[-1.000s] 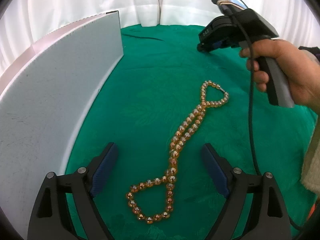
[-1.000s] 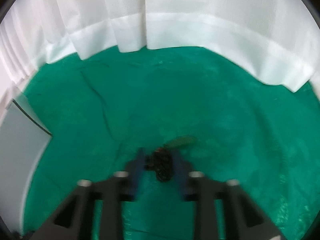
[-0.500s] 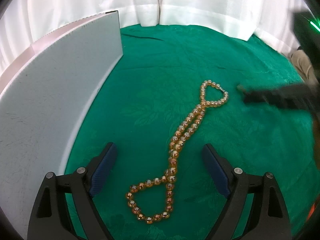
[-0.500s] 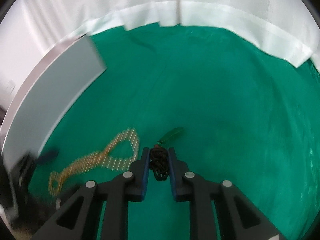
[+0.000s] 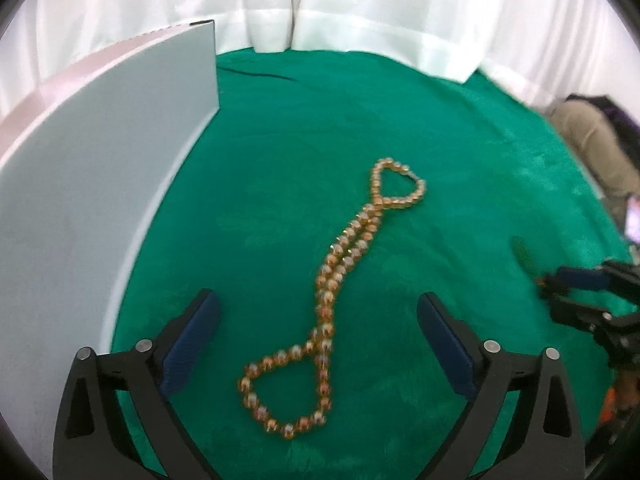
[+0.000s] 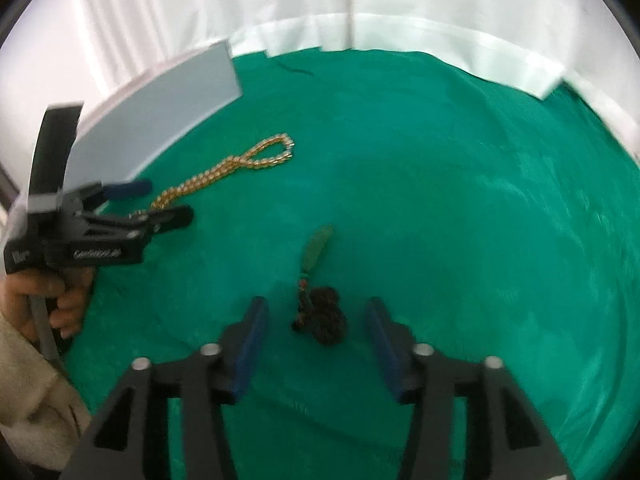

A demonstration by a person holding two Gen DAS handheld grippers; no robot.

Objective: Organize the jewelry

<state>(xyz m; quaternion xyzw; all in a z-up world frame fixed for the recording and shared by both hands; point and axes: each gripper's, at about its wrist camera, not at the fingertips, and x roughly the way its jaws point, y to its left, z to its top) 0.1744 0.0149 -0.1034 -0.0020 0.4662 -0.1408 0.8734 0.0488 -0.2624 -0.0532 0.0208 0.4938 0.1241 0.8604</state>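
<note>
**Beads on green cloth, both grippers parted**

Panel first: a pale grey board (image 5: pixel 100 184) stands upright along the cloth's nine o'clock side in the left wrist view, its far end reaching toward eleven o'clock, with white curtain (image 5: pixel 360 12) behind it.

Next comes the left gripper (image 5: pixel 318 326), its blue-padded jaws spread very wide and opening further. They straddle the amber bead necklace (image 5: pixel 344 264), and neither pad touches a bead. The necklace lies flat on the green cloth (image 5: pixel 280 140), twisted into a figure of eight: a larger loop at six o'clock between the fingers, two strands running side by side up the middle, a smaller loop toward one o'clock.

In the right wrist view a hand (image 6: pixel 48 300) at nine o'clock grips that left tool's handle, a cream sleeve (image 6: pixel 28 380) below it.

Further right, the right gripper (image 6: pixel 316 338) stands about half parted, jaws opening. Between them, apart from both pads, sits a dark bundled cord (image 6: pixel 326 314) resting on the cloth. A green leaf-shaped pendant (image 6: pixel 318 248) stretches from it toward twelve o'clock. This dark piece lies well apart from the amber necklace, which is at ten o'clock from it.
</note>
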